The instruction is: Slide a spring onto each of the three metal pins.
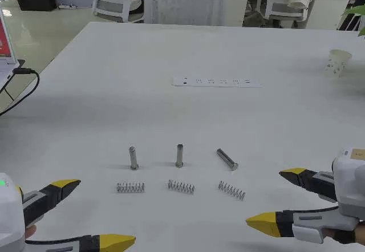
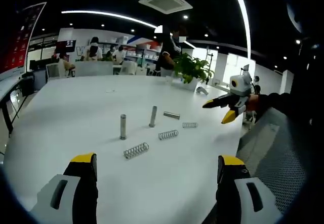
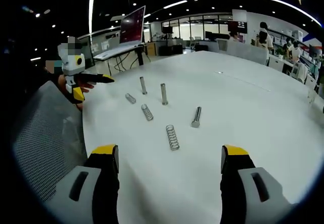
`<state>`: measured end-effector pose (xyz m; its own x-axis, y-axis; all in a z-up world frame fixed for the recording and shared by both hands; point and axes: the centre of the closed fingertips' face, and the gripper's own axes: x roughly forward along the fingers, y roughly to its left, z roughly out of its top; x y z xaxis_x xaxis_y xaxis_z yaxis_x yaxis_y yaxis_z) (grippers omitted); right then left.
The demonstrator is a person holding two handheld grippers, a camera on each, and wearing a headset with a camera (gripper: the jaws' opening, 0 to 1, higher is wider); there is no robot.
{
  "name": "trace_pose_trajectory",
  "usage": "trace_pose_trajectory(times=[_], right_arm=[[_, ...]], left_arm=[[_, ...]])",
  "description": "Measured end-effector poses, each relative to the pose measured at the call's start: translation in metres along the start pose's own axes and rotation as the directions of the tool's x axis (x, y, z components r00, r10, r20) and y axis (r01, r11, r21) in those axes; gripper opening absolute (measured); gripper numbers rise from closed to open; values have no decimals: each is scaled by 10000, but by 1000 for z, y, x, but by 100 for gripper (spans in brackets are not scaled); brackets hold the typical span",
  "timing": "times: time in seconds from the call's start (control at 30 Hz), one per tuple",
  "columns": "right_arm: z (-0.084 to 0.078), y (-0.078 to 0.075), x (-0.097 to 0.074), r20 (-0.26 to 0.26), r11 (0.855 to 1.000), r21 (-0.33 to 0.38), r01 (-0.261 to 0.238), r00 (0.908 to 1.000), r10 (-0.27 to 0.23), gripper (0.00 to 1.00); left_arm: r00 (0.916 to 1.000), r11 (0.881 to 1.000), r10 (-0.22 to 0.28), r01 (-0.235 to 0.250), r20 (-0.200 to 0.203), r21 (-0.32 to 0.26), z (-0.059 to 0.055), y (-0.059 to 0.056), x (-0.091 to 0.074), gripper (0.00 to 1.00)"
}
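Three metal pins stand or lie in a row on the white table: the left pin (image 1: 133, 157) and middle pin (image 1: 179, 155) are upright, the right pin (image 1: 227, 159) lies on its side. In front of each lies a spring: left spring (image 1: 130, 187), middle spring (image 1: 181, 186), right spring (image 1: 231, 190). My left gripper (image 1: 91, 212) is open at the near left edge, well short of the springs. My right gripper (image 1: 285, 198) is open at the near right, apart from the right spring. In the right gripper view the nearest spring (image 3: 172, 137) lies ahead of the jaws.
A white power strip (image 1: 217, 82) lies mid-table beyond the pins. A paper cup (image 1: 339, 63) stands at the far right. A black cable (image 1: 23, 89) runs off the left edge. Chairs stand behind the table's far edge.
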<state>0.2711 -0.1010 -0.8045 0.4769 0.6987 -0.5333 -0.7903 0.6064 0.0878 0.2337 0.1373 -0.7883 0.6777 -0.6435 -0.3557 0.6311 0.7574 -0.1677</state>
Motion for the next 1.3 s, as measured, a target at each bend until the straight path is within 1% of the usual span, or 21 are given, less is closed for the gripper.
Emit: trace_pose_trajectory(times=[0.47,0.93,1.3], right_arm=[[-1,1,2,-132,10000,-31,-92,9999,91,82],[-3,3,2,-313,9999,-60,-132,9994,130,81],[-5,2,1,-397,9999,-7,-123,9991,122,80]], left_arm=[[10000,10000,42,-42,70,-42,0,0,-2,95],[10000,9999,57,-56,52,-86,-2,-1,-3,95],[10000,10000,24,-24,53,-38,-1,-2,-3,95]])
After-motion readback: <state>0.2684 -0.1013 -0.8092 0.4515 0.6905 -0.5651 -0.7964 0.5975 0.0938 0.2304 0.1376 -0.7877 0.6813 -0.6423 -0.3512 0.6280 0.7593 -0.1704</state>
